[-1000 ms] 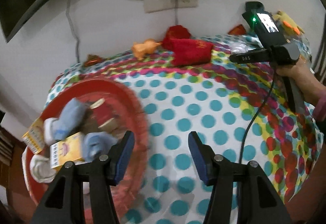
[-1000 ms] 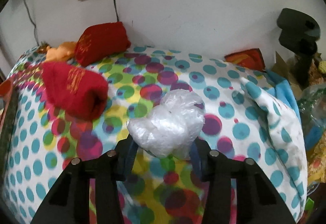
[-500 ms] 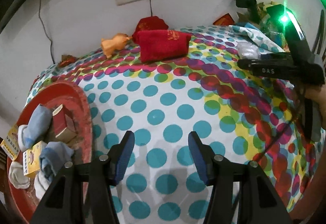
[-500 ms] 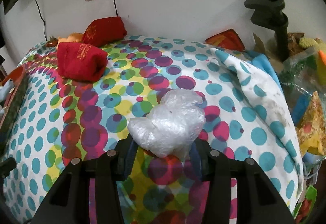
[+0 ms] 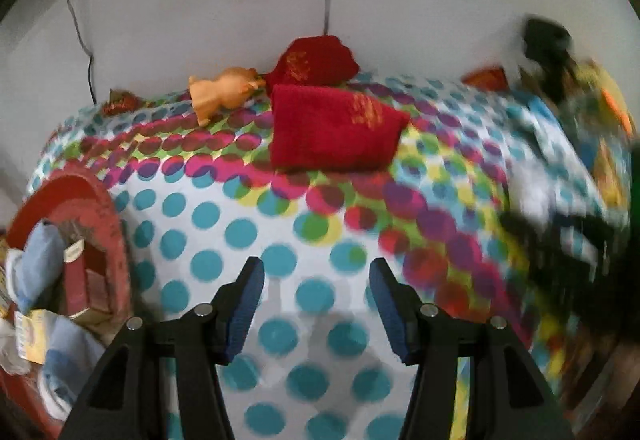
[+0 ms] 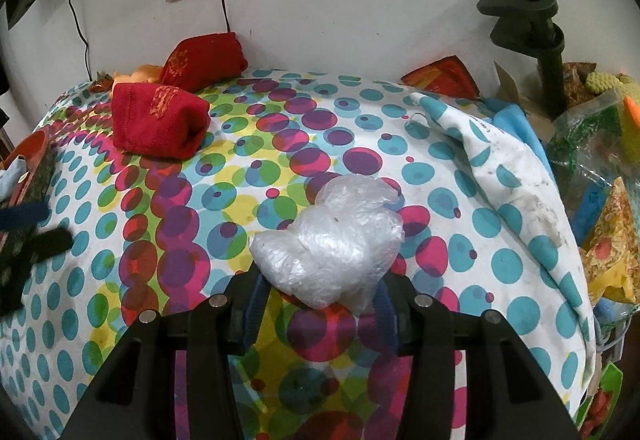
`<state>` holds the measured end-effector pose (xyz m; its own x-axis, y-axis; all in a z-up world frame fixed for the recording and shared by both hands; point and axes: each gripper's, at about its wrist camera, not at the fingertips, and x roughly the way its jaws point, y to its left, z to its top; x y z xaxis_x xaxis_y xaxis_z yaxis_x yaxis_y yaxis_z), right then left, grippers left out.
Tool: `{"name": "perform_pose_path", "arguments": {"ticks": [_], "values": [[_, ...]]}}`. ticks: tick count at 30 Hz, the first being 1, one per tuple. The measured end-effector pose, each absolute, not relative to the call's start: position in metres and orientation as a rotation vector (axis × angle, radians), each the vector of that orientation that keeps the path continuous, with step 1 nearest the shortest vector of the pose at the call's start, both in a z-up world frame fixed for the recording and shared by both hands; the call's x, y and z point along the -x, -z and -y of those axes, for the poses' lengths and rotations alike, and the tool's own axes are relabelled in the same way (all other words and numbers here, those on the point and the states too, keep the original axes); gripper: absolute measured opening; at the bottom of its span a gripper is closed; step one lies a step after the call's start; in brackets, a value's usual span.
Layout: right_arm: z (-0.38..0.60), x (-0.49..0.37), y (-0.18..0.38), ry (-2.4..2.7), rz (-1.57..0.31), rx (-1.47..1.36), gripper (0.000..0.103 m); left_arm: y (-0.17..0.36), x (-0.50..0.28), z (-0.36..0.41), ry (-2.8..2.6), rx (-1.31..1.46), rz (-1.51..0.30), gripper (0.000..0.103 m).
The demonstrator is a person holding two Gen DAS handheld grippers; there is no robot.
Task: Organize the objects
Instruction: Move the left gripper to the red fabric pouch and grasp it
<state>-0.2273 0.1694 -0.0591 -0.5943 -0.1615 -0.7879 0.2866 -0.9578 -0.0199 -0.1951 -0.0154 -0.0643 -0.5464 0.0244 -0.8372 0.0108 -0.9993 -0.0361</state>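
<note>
my right tongs [image 6: 320, 296] pinch a crumpled wad of clear plastic film [image 6: 330, 240] between the blue pads, low over the table with the polka-dot cloth [image 6: 240, 200]; the jaws have just been easing apart a little, yet the wad sits wedged between them. my left tongs [image 5: 316, 304] are spread wide with nothing between them, only cloth below. i judge this is the carrying step: the wad is lifted and has yet to be put where it belongs, likely the round red tray [image 5: 108, 208] at the left edge that already holds small boxes and pale blue socks. the next move calls for a steady pinch, since the film looks light, springy and slippery. farther off lies a folded red towel [image 5: 332, 128], with a second red towel [image 5: 316, 60] and an orange toy animal [image 5: 220, 92] by the wall.
</note>
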Motion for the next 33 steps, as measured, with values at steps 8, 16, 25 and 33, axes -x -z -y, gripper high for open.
{"name": "perform_pose_path", "arguments": {"ticks": [8, 16, 25, 33], "values": [[-0.171, 0.228, 0.059, 2.583, -0.205, -1.257, 0.047, 0.050, 0.254, 0.012, -2.768, 1.462, 0.377, 0.056], [-0.171, 0.228, 0.059, 2.582, -0.201, -1.257, 0.048, 0.032, 0.297, 0.002, -2.909, 1.487, 0.578, 0.063], [-0.169, 0.228, 0.059, 2.572, -0.194, -1.258, 0.051, 0.066, 0.318, 0.015, -2.930, 1.702, 0.806, 0.065], [-0.167, 0.228, 0.059, 2.563, -0.201, -1.259, 0.055, 0.086, 0.322, 0.016, -2.897, 1.648, 0.765, 0.073]]}}
